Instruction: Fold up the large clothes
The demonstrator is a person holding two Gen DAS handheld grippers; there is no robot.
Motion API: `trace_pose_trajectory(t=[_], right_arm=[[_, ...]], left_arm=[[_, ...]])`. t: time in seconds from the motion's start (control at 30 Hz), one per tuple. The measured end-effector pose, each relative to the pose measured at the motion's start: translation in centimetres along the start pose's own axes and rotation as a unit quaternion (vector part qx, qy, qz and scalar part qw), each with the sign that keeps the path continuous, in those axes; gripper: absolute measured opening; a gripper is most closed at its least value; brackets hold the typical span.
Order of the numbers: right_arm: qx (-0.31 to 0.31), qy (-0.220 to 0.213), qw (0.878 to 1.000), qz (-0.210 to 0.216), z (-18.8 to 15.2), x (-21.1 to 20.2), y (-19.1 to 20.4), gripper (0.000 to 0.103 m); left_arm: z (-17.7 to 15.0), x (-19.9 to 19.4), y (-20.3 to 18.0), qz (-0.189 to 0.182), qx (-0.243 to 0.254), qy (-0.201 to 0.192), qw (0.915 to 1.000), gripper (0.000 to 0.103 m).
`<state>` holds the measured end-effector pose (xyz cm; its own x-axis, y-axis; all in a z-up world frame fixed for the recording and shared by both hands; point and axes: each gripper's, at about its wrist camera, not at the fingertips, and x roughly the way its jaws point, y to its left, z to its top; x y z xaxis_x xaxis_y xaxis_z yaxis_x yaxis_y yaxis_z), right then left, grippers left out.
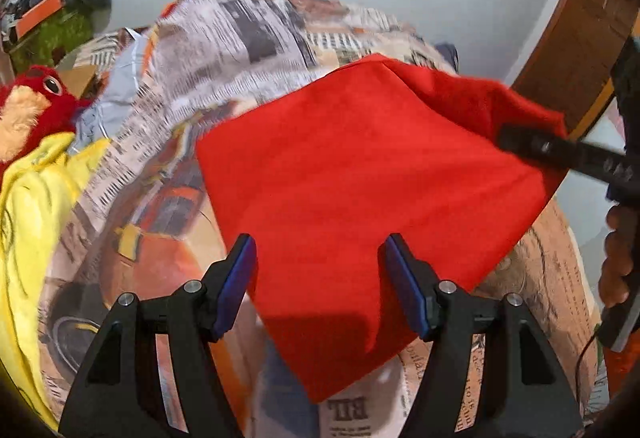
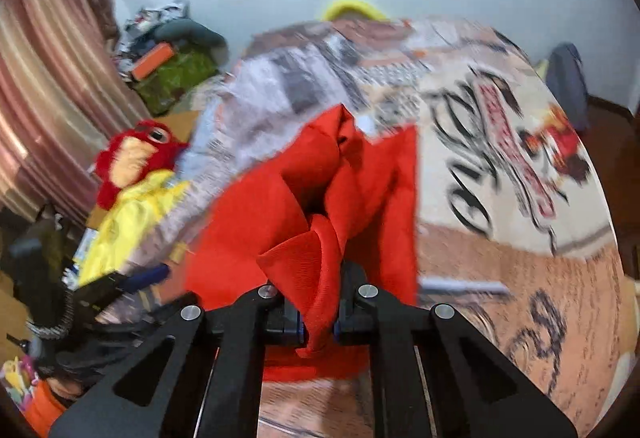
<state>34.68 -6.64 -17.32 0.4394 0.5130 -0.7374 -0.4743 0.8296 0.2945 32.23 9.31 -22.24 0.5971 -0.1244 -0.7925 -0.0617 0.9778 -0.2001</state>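
A red garment (image 1: 360,174) lies folded flat on a bed with a newspaper-print sheet (image 1: 240,38). My left gripper (image 1: 320,278) is open above its near edge, with the cloth between and below the blue pads, not gripped. My right gripper (image 2: 318,322) is shut on a bunched edge of the red garment (image 2: 312,198) and lifts it off the bed. In the left wrist view the right gripper (image 1: 532,146) shows at the garment's far right corner, with the cloth draped over it.
A yellow garment (image 1: 36,206) and a red plush toy (image 1: 28,106) lie at the left of the bed. A wooden bed frame (image 1: 572,50) stands at the right. A cluttered pile (image 2: 172,66) sits by a curtain (image 2: 48,98).
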Motion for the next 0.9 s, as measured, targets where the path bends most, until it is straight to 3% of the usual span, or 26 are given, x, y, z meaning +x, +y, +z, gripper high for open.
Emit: trace_pose_trajectory(t=[0.13, 0.27, 0.37, 0.47, 0.6, 0.8, 0.9], right_arm=[[0.018, 0.044, 0.999, -0.025, -3.4, 2.5, -3.5, 0.009], [0.020, 0.065, 0.997, -0.023, -5.3, 3.3, -5.0, 0.010], [0.024, 0.066, 0.997, -0.033, -5.6, 2.7, -5.4, 0.012], [0.016, 0.074, 0.995, -0.057, -6.2, 2.1, -5.6, 0.024], [-0.005, 0.080, 0.993, -0.088, -6.8, 0.4, -5.5, 0.028], [-0.069, 0.065, 0.989, -0.115, -5.8, -2.4, -3.4, 0.029], [-0.074, 0.045, 0.990, -0.109, -4.7, -3.4, -2.6, 0.040]], left_arm=[[-2.1, 2.6, -1.3, 0.010, 0.022, 0.032, 0.9992, 0.069], [-3.9, 3.0, -2.7, 0.045, 0.078, 0.027, 0.9955, 0.077], [-4.8, 2.7, -2.2, 0.038, 0.074, 0.037, 0.9958, 0.078], [-5.9, 2.5, -1.3, 0.026, 0.054, 0.056, 0.9966, 0.078], [-6.8, 0.7, -0.3, 0.021, 0.025, 0.050, 0.9982, 0.078], [-5.3, -3.5, 1.9, 0.051, 0.004, -0.003, 0.9987, 0.078], [-3.7, -5.2, 3.4, 0.064, -0.015, -0.031, 0.9974, 0.078]])
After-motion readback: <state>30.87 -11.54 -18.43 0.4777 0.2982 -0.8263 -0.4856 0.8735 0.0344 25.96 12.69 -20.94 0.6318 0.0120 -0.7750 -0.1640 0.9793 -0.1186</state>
